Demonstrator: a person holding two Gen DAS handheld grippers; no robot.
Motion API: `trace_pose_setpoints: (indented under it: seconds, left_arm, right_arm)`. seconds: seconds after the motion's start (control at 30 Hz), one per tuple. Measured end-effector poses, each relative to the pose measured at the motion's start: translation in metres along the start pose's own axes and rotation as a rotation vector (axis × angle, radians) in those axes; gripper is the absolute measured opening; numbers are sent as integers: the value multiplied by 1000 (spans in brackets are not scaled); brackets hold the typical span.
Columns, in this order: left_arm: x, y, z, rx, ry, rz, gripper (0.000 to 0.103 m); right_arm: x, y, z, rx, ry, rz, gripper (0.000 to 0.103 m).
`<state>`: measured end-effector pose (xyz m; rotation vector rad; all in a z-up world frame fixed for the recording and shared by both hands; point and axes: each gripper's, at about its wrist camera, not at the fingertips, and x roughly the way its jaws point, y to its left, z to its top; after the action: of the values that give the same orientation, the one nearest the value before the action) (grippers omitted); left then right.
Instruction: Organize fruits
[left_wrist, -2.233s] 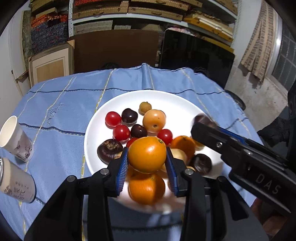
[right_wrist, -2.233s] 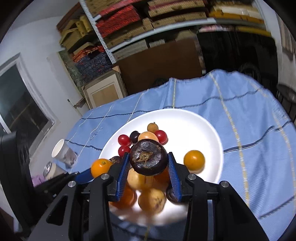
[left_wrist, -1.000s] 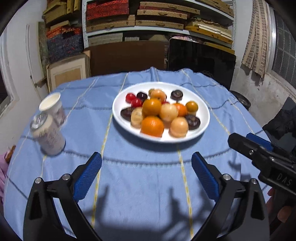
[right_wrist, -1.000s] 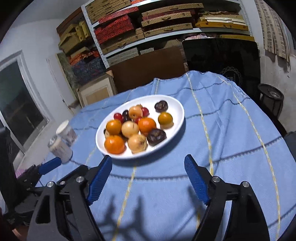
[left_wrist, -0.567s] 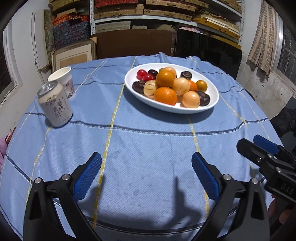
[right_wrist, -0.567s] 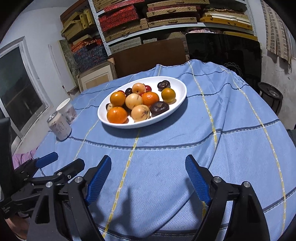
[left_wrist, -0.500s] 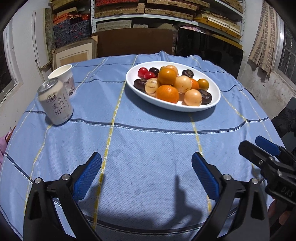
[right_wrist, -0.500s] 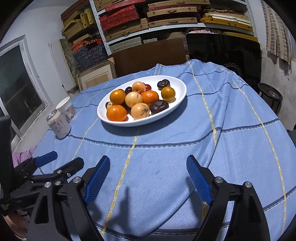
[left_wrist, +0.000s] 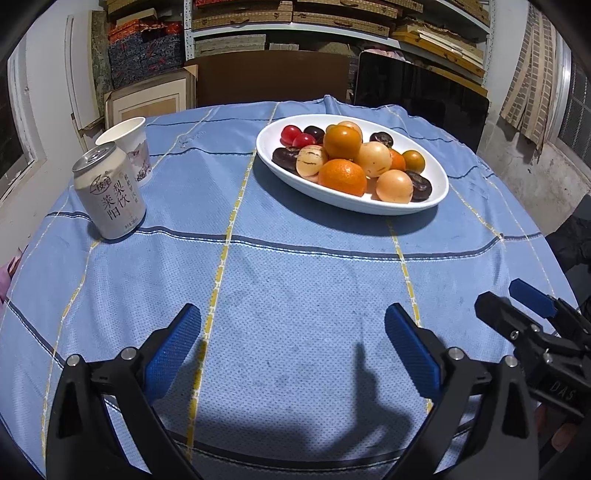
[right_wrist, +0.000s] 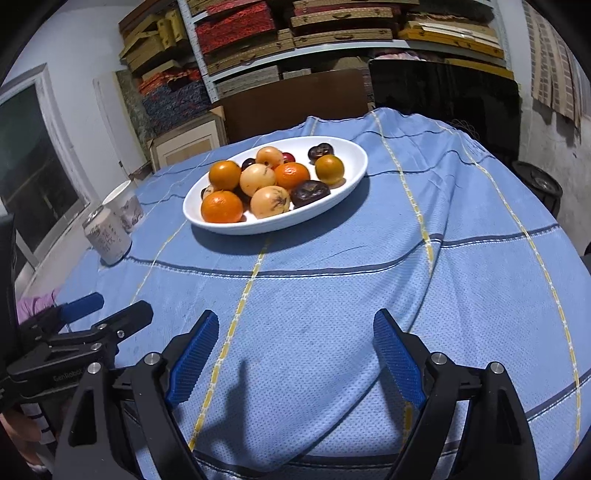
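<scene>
A white oval plate (left_wrist: 439, 192) stands on the blue checked tablecloth (left_wrist: 295, 266), piled with fruit: oranges (left_wrist: 341, 177), pale yellow fruits, red tomatoes (left_wrist: 303, 139) and dark purple fruits (left_wrist: 419, 182). The right wrist view shows the same plate (right_wrist: 354, 173) from the other side. My left gripper (left_wrist: 291, 314) hangs open over bare cloth, well short of the plate, with nothing between its blue pads. My right gripper (right_wrist: 295, 315) is likewise open and empty near the table's front edge. Each gripper shows in the other's view: the right gripper (left_wrist: 498, 295) low on the right, the left gripper (right_wrist: 122, 306) low on the left.
A drink can (left_wrist: 109, 192) and a paper cup (left_wrist: 127, 147) stand at the table's left. Shelves of boxes, a brown board and a dark panel lie behind the table. A black bin (right_wrist: 539, 184) sits on the floor to the right.
Both grippers let their fruit go onto the plate, opened wide, and drew back and down toward the table's front edge. Over the last half second they barely moved.
</scene>
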<state>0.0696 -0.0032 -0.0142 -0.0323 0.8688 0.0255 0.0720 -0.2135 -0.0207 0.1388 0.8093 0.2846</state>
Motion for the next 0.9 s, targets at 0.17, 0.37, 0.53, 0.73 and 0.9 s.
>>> trace_pose_setpoints:
  seconds: [0.17, 0.37, 0.53, 0.73, 0.9]
  left_arm:
    - [0, 2, 0, -17, 4, 4, 98]
    - [-7, 2, 0, -21, -16, 14, 98]
    - [-12, 4, 0, -21, -24, 8, 98]
    - [-16, 0, -1, -2, -37, -17, 98]
    - [-18, -2, -2, 6, -53, -4, 98]
  right_arm:
    - [2, 3, -1, -19, 8, 11, 87]
    - [3, 2, -1, -23, 16, 29, 87]
    - [5, -1, -2, -5, 24, 19, 87]
    - [5, 1, -2, -22, 32, 18, 87]
    - [6, 1, -2, -22, 34, 18, 87]
